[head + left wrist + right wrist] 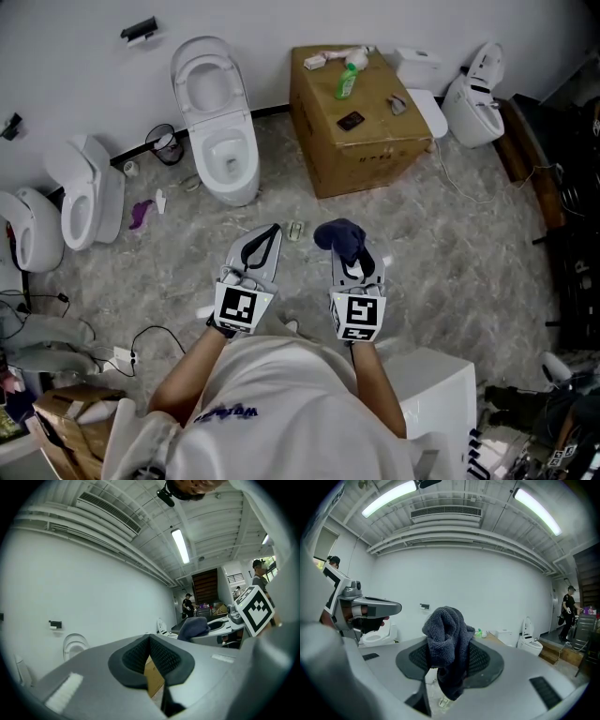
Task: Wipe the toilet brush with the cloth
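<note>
Left gripper (268, 238) low over marbled floor (450, 253), jaws pressed together, nothing between them. Right gripper (358, 272) just beside it, pinching dark blue cloth (339, 236); cloth bunches above jaw tips and hangs below. Beyond, white toilet (246, 141) with lid up, cardboard box (361, 155) to its right carrying green bottle (347, 82). Toilet brush not identifiable in any view.
</note>
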`<state>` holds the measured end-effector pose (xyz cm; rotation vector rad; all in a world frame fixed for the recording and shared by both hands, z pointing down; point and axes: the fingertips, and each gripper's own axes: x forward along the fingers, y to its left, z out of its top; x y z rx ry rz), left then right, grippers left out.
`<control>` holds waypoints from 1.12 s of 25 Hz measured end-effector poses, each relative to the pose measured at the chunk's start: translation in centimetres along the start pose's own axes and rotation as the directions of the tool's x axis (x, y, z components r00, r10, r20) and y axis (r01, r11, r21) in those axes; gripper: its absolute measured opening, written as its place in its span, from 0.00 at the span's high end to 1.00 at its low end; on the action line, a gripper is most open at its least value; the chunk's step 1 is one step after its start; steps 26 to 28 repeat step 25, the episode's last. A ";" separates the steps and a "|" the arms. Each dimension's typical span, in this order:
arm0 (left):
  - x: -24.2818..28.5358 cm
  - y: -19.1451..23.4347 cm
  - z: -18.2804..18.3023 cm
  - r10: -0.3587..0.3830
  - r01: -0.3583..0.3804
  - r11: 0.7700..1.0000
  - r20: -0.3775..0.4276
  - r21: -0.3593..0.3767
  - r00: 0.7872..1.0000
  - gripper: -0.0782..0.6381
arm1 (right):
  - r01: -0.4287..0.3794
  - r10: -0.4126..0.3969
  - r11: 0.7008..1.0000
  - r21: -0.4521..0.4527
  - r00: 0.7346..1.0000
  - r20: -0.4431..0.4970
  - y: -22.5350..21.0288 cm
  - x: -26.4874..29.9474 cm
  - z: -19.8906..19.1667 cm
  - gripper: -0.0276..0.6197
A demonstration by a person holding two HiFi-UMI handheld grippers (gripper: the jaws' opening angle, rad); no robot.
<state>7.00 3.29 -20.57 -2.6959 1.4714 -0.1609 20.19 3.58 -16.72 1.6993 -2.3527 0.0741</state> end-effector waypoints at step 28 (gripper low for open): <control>0.0 -1.5 -0.1 -0.034 0.034 0.999 -0.031 0.004 0.999 0.89 | 0.007 -0.007 1.000 0.015 1.000 -0.020 -0.7 -1.1 -1.0 0.70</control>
